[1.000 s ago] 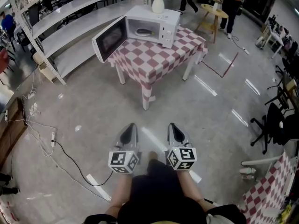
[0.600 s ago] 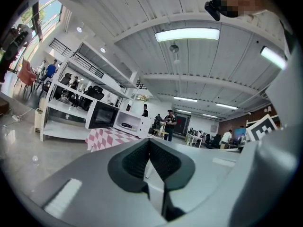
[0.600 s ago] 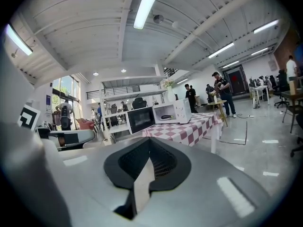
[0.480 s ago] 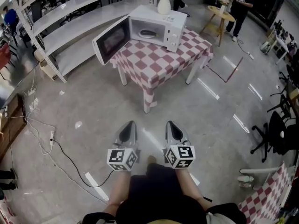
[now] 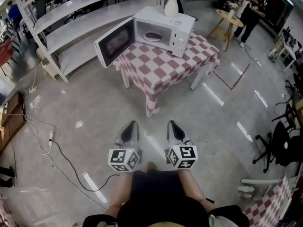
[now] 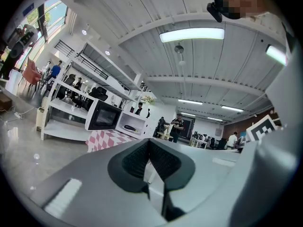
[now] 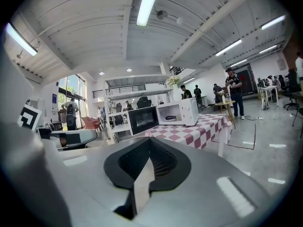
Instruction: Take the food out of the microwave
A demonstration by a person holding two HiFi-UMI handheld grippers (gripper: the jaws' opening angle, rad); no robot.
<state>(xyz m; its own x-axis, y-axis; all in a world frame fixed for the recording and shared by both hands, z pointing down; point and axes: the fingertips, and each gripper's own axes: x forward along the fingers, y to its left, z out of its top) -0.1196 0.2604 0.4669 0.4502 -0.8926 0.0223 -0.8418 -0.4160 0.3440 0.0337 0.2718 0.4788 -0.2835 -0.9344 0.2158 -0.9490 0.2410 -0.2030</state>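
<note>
Standing well apart from the checked table (image 5: 165, 67), you are facing the microwave (image 5: 163, 30), whose door (image 5: 113, 41) is hanging wide open toward your left. The food (image 5: 152, 35), a dark item, is lying untouched on the floor of the cavity; at this range I am not making out what it is exactly. The step in hand, as I am judging it, is the approach: the door is open, but the reach is not yet begun.

To do it well, you are wanting to arrive at the table's near edge squarely in front of the cavity and not in front of the door, so that the door is blocking neither arm. A cable (image 5: 66, 157) is trailing over the floor on your left, so you are better off walking the bare stretch straight ahead. A vase (image 5: 171, 4) is standing on top of the microwave, so I am advising a low, level entry that is not jolting the casing. You are also needing to spread the jaws before reaching in, since a shut claw is only going to push the food deeper.

As for the claws: the left gripper (image 5: 131, 126) is clenched, its pads meeting with nothing between them, and the right gripper (image 5: 171, 125) is looking the same, tips together and empty. Both are hovering low in front of you, side by side, touching nothing.
</note>
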